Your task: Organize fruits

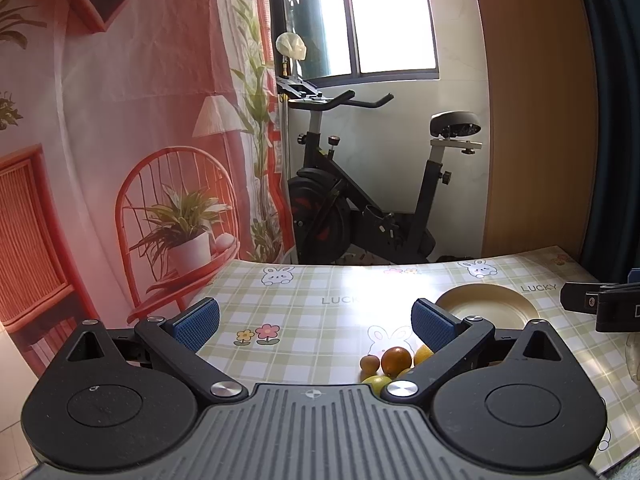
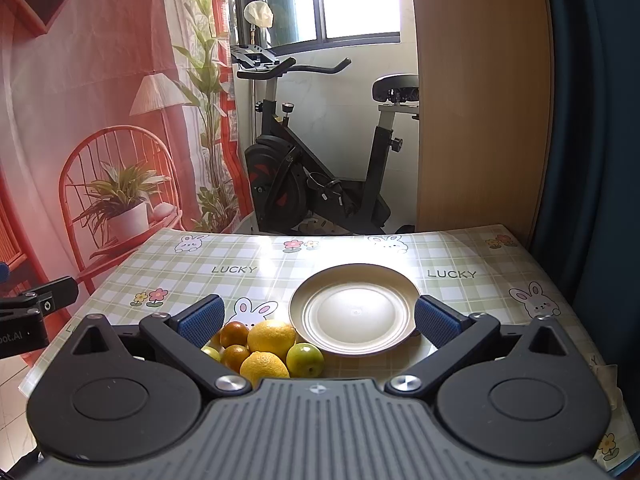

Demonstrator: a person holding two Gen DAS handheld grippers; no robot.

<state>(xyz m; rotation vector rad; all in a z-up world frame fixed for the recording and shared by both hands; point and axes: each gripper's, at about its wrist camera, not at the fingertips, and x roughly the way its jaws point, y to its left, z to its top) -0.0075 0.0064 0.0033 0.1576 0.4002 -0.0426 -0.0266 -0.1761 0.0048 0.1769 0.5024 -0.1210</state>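
A: Where's the fruit?

B: In a little pile (image 2: 264, 350) on the table (image 2: 460, 256), touching the empty plate (image 2: 354, 316).

A: And the tongs?

B: Left gripper (image 1: 316, 324) and right gripper (image 2: 318, 320) both gape wide — nothing in them.

A: How to pick?

B: Round, firm, probably rolly — squeeze the big lemon (image 2: 271, 337) across its middle, gently.

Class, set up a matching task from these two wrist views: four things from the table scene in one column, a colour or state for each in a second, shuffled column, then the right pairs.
Things:
1. plate
2. right gripper
3. largest fruit
4. fruit nearest the plate

Colour or state:
A. green
B. empty
C. yellow
D. open, holding nothing

Pairs: 1-B, 2-D, 3-C, 4-A
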